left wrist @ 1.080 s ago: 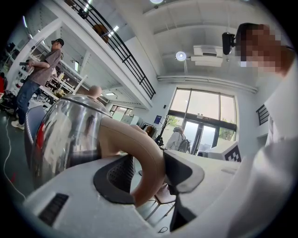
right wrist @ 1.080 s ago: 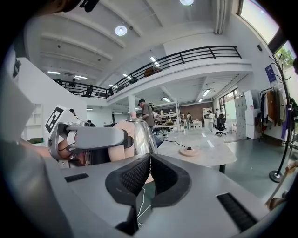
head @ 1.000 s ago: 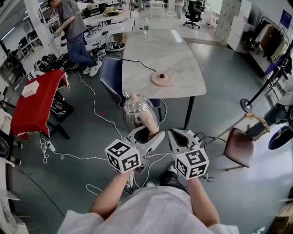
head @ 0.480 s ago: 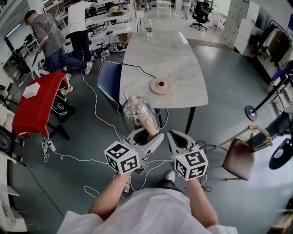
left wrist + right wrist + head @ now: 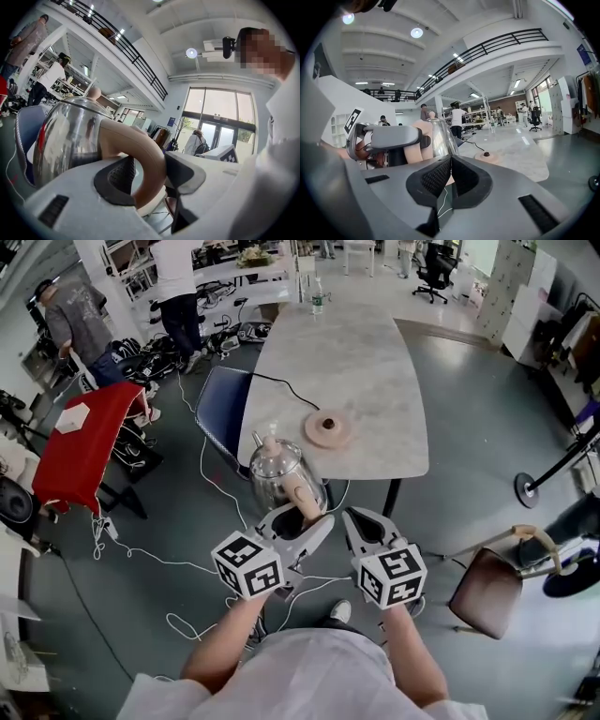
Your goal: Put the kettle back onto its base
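Observation:
A steel kettle [image 5: 277, 474] with a beige handle [image 5: 302, 498] and knob hangs in the air just short of the marble table's [image 5: 375, 362] near edge. My left gripper [image 5: 305, 519] is shut on that handle; in the left gripper view the handle [image 5: 143, 154] sits clamped between the dark pads, with the shiny kettle body [image 5: 68, 136] beyond. The round beige base [image 5: 328, 428] lies on the table near its front edge, with a black cord running off to the left. My right gripper [image 5: 361, 526] is beside the left one, shut and empty [image 5: 450, 177]. From it I see the kettle [image 5: 439, 136] and base [image 5: 486, 156].
A blue chair [image 5: 223, 404] stands at the table's left side, close to the kettle. White cables [image 5: 178, 559] trail over the floor. A red-draped stand [image 5: 84, 442] is at left, a brown seat [image 5: 486, 582] at right. A bottle [image 5: 317, 298] stands at the table's far end. People work at back left.
The table and base have come nearer in the head view. The kettle stays held in my left gripper, in the same pose. People at the back left have shifted about.

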Tool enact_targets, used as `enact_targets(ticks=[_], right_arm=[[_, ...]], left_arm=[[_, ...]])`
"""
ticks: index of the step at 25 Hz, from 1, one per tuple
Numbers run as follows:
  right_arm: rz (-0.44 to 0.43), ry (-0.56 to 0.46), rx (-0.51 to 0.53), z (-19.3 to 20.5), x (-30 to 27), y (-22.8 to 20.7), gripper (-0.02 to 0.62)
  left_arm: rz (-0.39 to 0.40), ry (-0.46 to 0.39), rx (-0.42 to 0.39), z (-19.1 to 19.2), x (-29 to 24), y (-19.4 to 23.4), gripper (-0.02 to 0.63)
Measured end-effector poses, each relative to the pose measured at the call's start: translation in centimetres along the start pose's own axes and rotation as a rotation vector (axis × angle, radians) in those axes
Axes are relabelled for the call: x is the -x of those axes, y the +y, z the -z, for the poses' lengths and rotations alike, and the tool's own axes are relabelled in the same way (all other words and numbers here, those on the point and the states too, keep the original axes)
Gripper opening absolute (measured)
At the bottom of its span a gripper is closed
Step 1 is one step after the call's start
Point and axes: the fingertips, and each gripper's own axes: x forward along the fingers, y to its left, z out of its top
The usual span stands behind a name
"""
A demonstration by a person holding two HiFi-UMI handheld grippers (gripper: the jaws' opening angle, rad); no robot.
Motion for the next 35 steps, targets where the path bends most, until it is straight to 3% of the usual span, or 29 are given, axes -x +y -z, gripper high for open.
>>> enact_targets(ticks=[16, 35], right_arm=[[-0.071, -0.003, -0.008, -0.6, 0.2, -6.2, 0.006], [-0.061, 0.030, 0.009, -1.2, -3.7, -9.7, 0.006]], left_arm=[[-0.083, -0.017, 0.014, -0.3, -5.2, 0.2, 0.199], [-0.072, -0.017, 0.029, -1.0, -8.9, 4.4, 0.199]])
